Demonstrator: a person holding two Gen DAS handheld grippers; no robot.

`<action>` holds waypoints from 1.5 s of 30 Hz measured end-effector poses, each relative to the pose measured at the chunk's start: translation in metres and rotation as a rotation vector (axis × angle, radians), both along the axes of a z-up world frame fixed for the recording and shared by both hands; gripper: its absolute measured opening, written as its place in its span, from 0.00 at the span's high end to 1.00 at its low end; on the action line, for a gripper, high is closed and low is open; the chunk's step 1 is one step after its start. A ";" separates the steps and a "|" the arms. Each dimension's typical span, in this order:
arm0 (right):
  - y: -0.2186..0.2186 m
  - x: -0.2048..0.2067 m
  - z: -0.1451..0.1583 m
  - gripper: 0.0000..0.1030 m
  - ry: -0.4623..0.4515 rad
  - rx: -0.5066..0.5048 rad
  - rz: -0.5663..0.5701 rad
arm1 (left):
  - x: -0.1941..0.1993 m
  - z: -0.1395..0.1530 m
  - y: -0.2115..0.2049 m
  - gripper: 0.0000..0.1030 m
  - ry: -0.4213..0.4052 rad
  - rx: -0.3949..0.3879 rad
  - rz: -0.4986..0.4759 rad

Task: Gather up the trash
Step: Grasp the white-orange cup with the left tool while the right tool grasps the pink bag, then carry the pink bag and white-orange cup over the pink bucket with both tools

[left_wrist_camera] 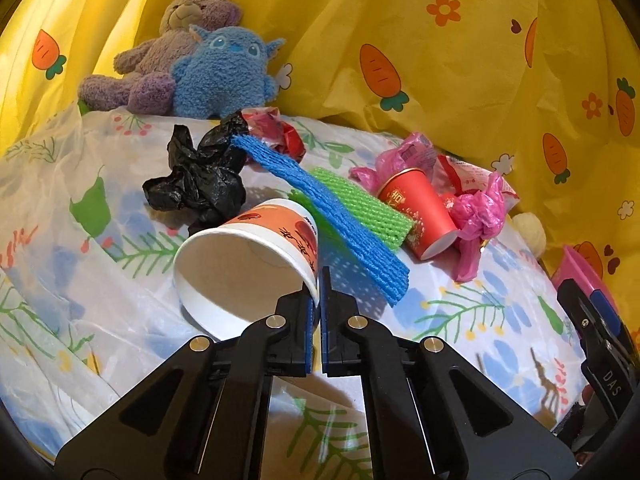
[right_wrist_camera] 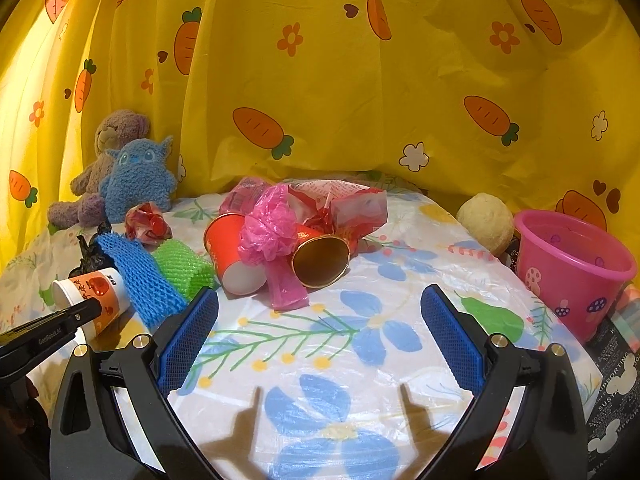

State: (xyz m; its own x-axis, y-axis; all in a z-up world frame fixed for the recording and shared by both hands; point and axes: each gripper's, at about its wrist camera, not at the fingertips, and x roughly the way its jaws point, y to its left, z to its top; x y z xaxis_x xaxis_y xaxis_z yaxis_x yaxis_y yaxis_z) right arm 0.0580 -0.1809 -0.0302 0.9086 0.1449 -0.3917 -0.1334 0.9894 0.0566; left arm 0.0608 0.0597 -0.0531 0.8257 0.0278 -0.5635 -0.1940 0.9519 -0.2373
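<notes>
A white and orange paper cup [left_wrist_camera: 248, 264] lies on its side on the flowered table cover [left_wrist_camera: 480, 320]. My left gripper [left_wrist_camera: 320, 284] is shut on its rim, one pad inside and one outside. Behind it lie a crumpled black bag [left_wrist_camera: 200, 180], a blue foam net [left_wrist_camera: 320, 208], a green foam net [left_wrist_camera: 360, 208], a red cup [left_wrist_camera: 416, 216] and a pink plastic bag [left_wrist_camera: 476, 216]. In the right wrist view my right gripper [right_wrist_camera: 320, 320] stands open over bare cover, short of the red cup [right_wrist_camera: 232, 252] and a gold-lined cup [right_wrist_camera: 320, 256].
A pink bucket [right_wrist_camera: 572, 272] stands at the table's right edge beside a beige ball [right_wrist_camera: 486, 220]. Two plush toys [right_wrist_camera: 132, 180] sit at the back left against the yellow carrot-print curtain [right_wrist_camera: 360, 80]. A crumpled red wrapper [right_wrist_camera: 146, 224] lies near them.
</notes>
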 end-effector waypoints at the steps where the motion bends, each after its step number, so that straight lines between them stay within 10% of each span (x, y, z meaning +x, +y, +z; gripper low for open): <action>1: 0.000 0.002 0.000 0.06 0.001 0.000 -0.001 | -0.002 0.002 -0.001 0.98 -0.010 0.008 0.005; 24: 0.031 0.083 0.005 0.27 0.084 -0.007 0.089 | 0.032 0.051 -0.009 0.98 -0.131 0.041 -0.021; 33: 0.043 0.105 -0.006 0.67 0.146 -0.022 0.134 | 0.046 0.043 -0.004 0.98 -0.108 0.038 -0.022; 45: 0.017 0.069 0.006 0.75 0.076 0.016 0.149 | 0.045 0.045 -0.021 0.98 -0.109 0.066 -0.059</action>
